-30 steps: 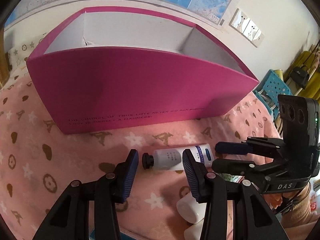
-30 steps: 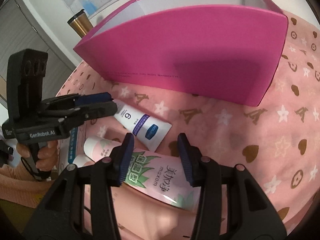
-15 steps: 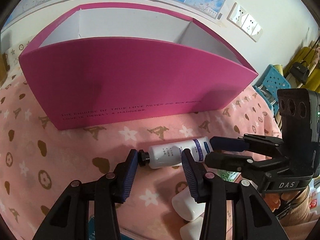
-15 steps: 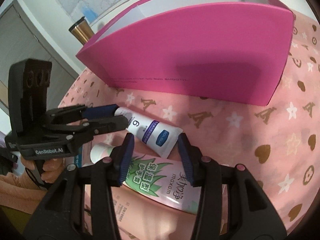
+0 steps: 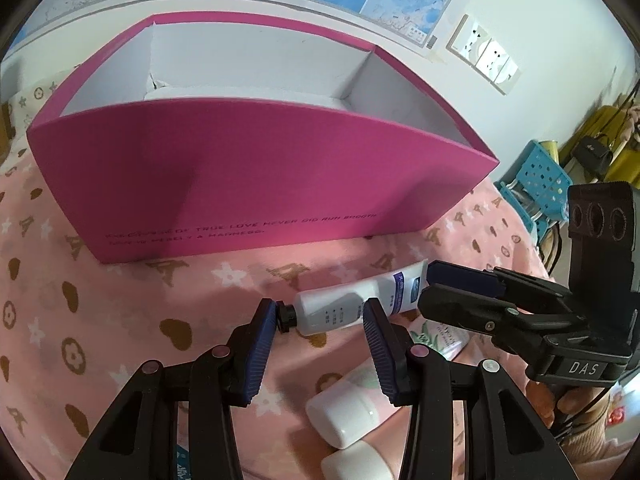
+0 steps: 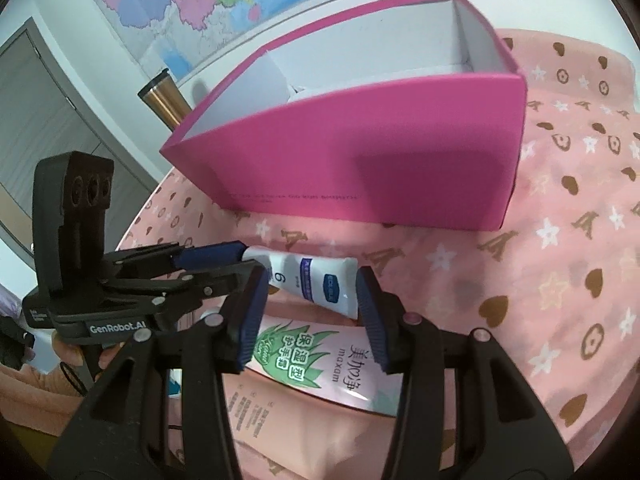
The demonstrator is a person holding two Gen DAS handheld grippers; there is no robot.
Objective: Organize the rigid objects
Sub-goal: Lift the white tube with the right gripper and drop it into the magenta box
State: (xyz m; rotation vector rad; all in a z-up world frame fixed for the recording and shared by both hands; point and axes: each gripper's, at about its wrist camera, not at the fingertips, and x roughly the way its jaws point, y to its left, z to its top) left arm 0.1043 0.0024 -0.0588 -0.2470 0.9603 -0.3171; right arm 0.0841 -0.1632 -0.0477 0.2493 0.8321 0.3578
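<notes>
The small white squeeze tube with a black cap and blue band [image 5: 352, 308] lies on the pink patterned cloth [image 5: 120, 320] before the open magenta cardboard box [image 5: 260, 184]. The left tool [image 5: 320, 332] and right tool [image 6: 310, 308] each straddle it half-open, neither gripping. A pink aloe-print hand-cream tube [image 6: 320, 364] lies just beside.

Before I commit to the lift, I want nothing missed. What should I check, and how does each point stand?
1. Pink cardboard box upright, top open: ok.
2. Room inside the box: a bare white floor shows: ok.
3. White squeeze tube with black cap put away: not ok, it is on the blanket in front of the box.
4. Left claw has a firm hold on the tube's cap end: cannot tell.
5. Right claw grips the crimped end: cannot tell.
6. Clear of neighbours: not ok, the pink aloe-print tube and white jars lie close.
</notes>
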